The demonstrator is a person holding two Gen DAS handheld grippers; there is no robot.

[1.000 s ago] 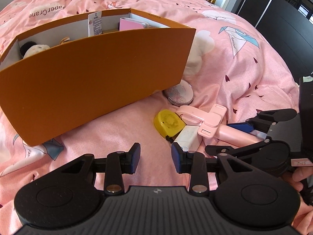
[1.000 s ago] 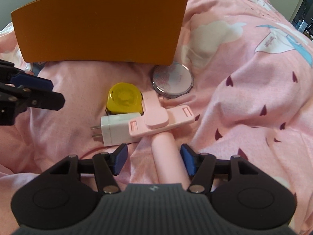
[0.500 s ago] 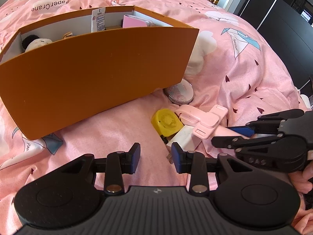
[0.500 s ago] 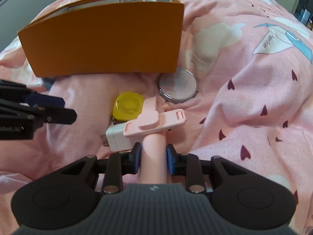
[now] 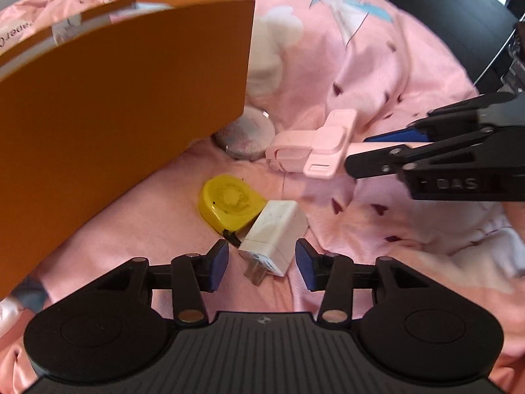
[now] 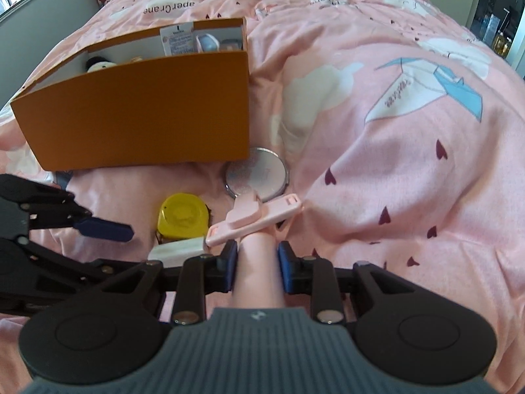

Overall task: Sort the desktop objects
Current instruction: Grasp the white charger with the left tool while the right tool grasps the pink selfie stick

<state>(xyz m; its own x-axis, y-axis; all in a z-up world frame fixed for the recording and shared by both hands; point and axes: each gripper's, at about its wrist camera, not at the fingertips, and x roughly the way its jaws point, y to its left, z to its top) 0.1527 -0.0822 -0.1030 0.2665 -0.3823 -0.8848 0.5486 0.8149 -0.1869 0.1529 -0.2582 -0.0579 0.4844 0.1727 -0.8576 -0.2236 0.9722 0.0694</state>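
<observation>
Bed with pink printed quilt (image 6: 410, 151), orange cardboard box (image 6: 137, 111) standing open-topped on it, a few things already inside: a plush toy, a labelled packet, some small pastel items.

Right gripper (image 6: 256, 271): fingers clamped on the handle of the pink selfie stick (image 6: 254, 220). In the left wrist view the stick's phone clamp hangs clear of the quilt, so it looks lifted, head pointing toward the box.

Left gripper (image 5: 261, 264): fingers spread apart, holding nothing, low over the quilt. The white charger plug (image 5: 274, 234) lies between and just ahead of the fingertips, prongs toward the camera, one end touching the yellow tape measure (image 5: 229, 202). Round compact mirror (image 6: 257, 175) sits flat by the box's near corner.

Step in hand, as I read it: two pickups at once, stick secured, plug being lined up.

Next move likely calls for the right gripper to carry the stick up over the box wall and release inside; it is long, so it may need angling. The left needs to settle around the plug's body and close without nudging the tape measure.
</observation>
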